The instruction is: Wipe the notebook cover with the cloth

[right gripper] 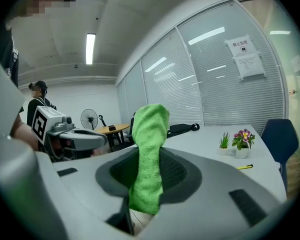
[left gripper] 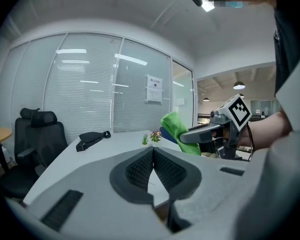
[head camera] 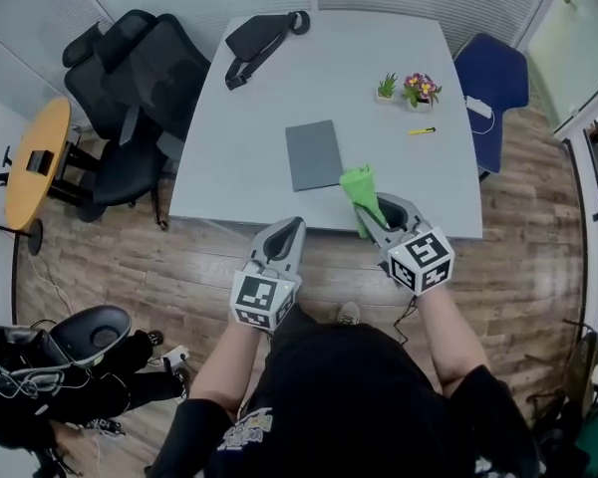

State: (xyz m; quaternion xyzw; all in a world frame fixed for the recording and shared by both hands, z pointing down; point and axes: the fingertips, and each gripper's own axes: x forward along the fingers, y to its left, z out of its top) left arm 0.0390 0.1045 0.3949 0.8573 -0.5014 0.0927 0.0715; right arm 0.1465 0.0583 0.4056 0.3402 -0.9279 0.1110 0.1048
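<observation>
Wood-plank floor (head camera: 179, 277) surrounds a light grey table (head camera: 249, 182) that fills the upper centre of the head view. A partition wall with closed blinds (left gripper: 85, 89) stands behind it.

**Task items**
- The notebook (head camera: 313, 154), with a plain grey cover, lies flat on the table at frame centre, near the table's lower edge.
- The cloth (head camera: 360, 189) is bright green. In the head view it sits just to the lower right of the notebook's lower right corner and overlaps the table's lower edge. Contact with the cover cannot be confirmed.

**Grippers**
- The right gripper (head camera: 377, 212) is at lower centre-right, in front of the table edge. Its jaws are clamped on the cloth. In the right gripper view the cloth stands up between the pads, with one end hanging below them.
- The left gripper (head camera: 294, 225) is at lower centre, over the floor and beside the right gripper. Its jaws are fully closed, pad against pad, with nothing between them.

**Other items**
- On the table: a black bag (head camera: 264, 36) at the top, two small potted plants (head camera: 407, 89) at the upper right, and a yellow pen (head camera: 423, 130) below them.
- Around the table: a blue chair (head camera: 493, 83) at the right edge, black office chairs (head camera: 140, 78) at the upper left, and a round wooden table (head camera: 35, 157) at the far left.
</observation>
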